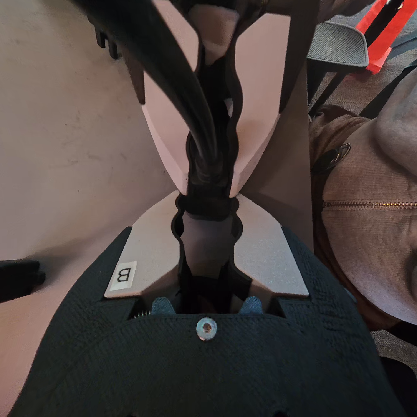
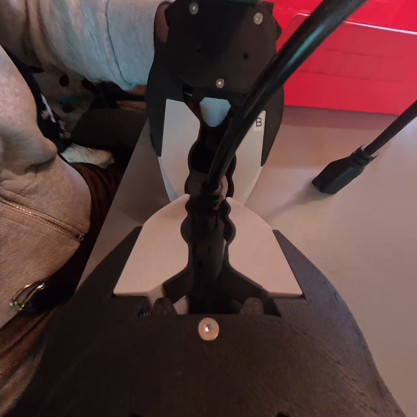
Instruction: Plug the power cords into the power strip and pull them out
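Near the table's (image 2: 338, 248) edge, the left gripper (image 1: 206, 198) and right gripper (image 2: 206, 200) meet tip to tip, both clenched on one black power plug (image 2: 204, 237), with no power strip visible, so plugging seems not yet done.

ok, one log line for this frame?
left hand-held gripper: shut on black plug | right hand-held gripper: shut on same plug | second connector: on table | power strip: unseen
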`<action>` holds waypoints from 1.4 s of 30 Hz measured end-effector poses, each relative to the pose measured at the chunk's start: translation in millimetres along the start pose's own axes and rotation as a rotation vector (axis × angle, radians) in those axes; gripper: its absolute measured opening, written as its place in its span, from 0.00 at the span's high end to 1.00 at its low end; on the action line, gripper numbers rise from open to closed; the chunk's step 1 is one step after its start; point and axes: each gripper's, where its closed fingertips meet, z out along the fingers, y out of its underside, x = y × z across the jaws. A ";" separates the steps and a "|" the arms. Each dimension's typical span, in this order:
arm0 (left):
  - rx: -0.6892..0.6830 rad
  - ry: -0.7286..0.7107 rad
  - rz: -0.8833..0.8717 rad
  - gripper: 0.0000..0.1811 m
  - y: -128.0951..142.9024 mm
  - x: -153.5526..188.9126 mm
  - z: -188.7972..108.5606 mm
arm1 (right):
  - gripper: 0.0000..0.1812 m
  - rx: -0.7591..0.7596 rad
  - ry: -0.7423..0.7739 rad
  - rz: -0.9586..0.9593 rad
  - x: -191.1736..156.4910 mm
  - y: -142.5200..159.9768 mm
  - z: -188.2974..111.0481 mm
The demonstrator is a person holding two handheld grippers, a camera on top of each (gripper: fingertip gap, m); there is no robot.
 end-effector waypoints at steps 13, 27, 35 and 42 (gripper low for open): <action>-0.015 0.014 0.008 0.78 0.3 2.4 -0.2 | 0.86 0.019 -0.026 -0.080 -3.0 -2.8 0.2; 0.009 0.015 -0.016 0.78 0.5 2.3 1.0 | 0.87 0.089 -0.060 -0.030 -3.0 -2.3 -2.0; 0.017 0.003 -0.009 0.78 -0.1 2.3 1.2 | 0.87 0.115 -0.092 -0.040 -3.9 -1.3 -4.0; 0.002 -0.008 -0.014 0.66 0.7 1.3 1.0 | 0.86 0.162 -0.158 -0.062 -13.3 -1.5 -6.2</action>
